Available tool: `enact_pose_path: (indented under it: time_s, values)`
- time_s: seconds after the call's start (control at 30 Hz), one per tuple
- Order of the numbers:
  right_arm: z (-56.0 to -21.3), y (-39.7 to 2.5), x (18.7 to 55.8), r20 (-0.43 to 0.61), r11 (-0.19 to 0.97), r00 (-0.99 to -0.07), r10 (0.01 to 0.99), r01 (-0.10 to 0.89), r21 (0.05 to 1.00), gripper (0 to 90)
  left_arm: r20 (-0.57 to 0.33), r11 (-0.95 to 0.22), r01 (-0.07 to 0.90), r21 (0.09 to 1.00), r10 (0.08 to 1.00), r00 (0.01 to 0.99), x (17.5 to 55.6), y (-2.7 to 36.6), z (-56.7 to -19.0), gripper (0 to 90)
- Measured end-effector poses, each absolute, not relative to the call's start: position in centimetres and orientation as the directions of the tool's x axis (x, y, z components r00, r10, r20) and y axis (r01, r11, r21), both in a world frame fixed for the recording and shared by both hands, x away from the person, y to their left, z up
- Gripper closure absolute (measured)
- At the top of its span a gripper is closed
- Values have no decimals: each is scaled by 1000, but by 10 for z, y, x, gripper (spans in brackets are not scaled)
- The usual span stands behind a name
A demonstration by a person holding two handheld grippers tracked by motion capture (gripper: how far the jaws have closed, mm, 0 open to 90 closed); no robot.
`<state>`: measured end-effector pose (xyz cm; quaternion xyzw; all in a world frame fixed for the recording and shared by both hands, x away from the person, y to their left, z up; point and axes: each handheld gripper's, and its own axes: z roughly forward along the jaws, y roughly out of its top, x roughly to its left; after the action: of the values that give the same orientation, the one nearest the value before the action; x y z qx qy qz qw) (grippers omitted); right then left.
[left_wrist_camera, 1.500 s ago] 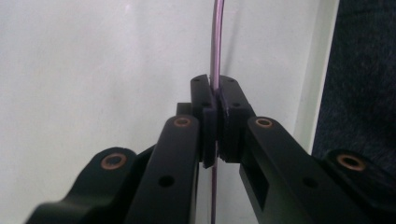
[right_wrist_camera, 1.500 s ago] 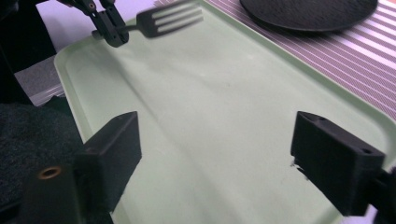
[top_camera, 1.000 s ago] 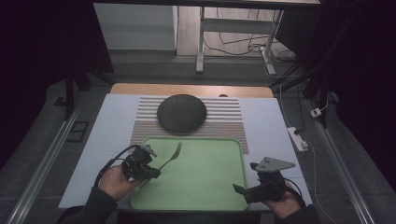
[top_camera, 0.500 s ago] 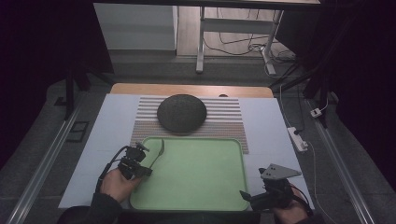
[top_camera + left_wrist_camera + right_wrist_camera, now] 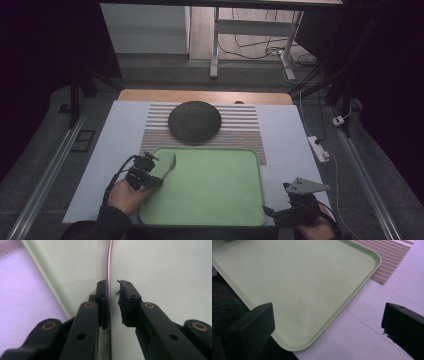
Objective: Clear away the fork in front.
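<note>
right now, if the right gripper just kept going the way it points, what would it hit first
Most likely the green tray: the open right gripper points down across its near corner, with nothing else between. Depth is hard to judge, so it could just reach the white table beside it.

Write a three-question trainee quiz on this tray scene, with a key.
1. True or false: the right gripper grips the green tray.
2. Which thing sits between the left gripper jaws? A) spoon B) dark round plate C) striped mat
3. Fill in: the dark round plate rests on the ____.

Key: 1 false, its jaws stand wide apart beside the tray's corner. 2 A, the thin handle runs between them with a gap at one pad. 3 striped mat.
</note>
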<state>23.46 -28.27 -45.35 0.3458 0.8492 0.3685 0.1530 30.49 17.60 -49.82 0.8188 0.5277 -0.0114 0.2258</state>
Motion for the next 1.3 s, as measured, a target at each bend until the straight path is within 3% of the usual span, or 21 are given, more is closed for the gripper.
enact_pose_path:
  time_s: [0.17,0.53,1.07,1.3]
  values:
    - [-453,-286,233,10,469,-706,708,481,741,0,-274,-313,842,439,846,458,319,181,-489,886]
    - [-454,-288,234,26,468,-708,706,494,733,0,-267,-347,821,454,826,497,354,167,-501,889]
    - [-455,-287,235,31,482,-716,697,500,720,0,-271,-440,765,470,753,600,350,133,-502,888]
    - [-455,-286,235,37,482,-717,696,505,717,0,-226,-501,742,445,739,635,349,115,-515,888]
